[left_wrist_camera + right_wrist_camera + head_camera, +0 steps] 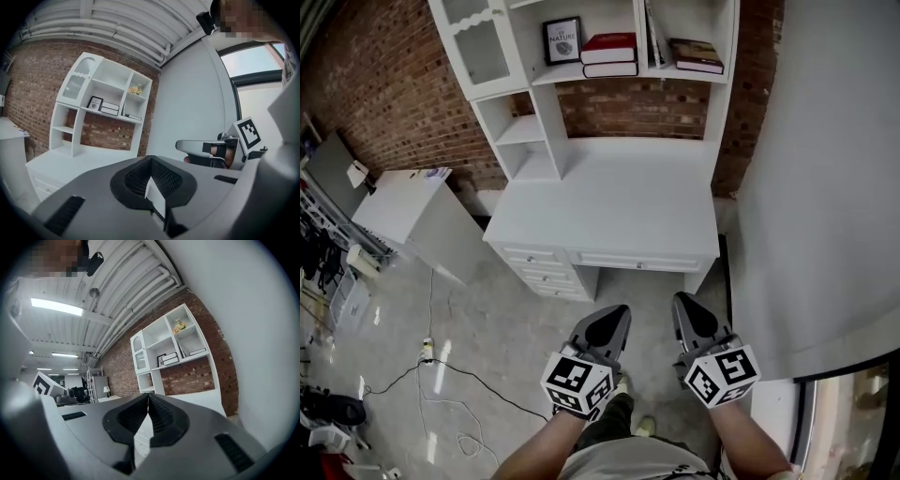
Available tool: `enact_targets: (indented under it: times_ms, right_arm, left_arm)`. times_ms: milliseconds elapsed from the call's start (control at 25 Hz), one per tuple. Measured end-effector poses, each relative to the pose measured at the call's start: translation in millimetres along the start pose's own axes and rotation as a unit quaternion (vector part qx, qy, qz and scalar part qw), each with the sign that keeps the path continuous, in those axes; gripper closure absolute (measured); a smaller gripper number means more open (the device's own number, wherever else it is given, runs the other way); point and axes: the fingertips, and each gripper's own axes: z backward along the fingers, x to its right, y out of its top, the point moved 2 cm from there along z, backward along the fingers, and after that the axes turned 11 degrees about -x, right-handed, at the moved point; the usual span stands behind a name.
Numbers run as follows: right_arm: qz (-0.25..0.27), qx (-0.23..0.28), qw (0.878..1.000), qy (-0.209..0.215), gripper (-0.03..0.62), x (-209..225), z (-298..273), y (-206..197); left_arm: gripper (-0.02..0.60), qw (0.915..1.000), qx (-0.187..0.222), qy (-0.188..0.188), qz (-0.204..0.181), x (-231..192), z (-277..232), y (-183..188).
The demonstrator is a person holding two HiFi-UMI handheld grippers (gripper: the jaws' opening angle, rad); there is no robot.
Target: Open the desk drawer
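Brick-walled room, white desk [609, 202], drawer [637, 261] shut — left gripper [617, 311], right gripper [682, 302] both closed, empty.

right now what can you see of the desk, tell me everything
The desk is white, seemingly painted wood, and stands on the floor against a brick wall. Its flat top is bare. A white hutch with shelves sits along its back. Under the top, a wide drawer spans the knee space, with a stack of three small drawers to its left; all are shut. The left gripper and right gripper are short of it, not touching.
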Motion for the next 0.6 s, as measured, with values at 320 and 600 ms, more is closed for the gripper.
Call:
enact_targets:
  times_ms: [320, 600]
  right_arm:
    - [-0.001, -0.039, 0.999, -0.018, 0.577, 33, -95, -9]
    - [-0.016, -0.060, 0.998, -0.030, 0.577, 61, -161, -25]
  left_arm:
    - [0.572, 0.9988, -0.022, -0.028, 0.033, -77, -84, -26]
    - [0.569, 0.9971, -0.058, -0.029, 0.041, -139, -160, -73]
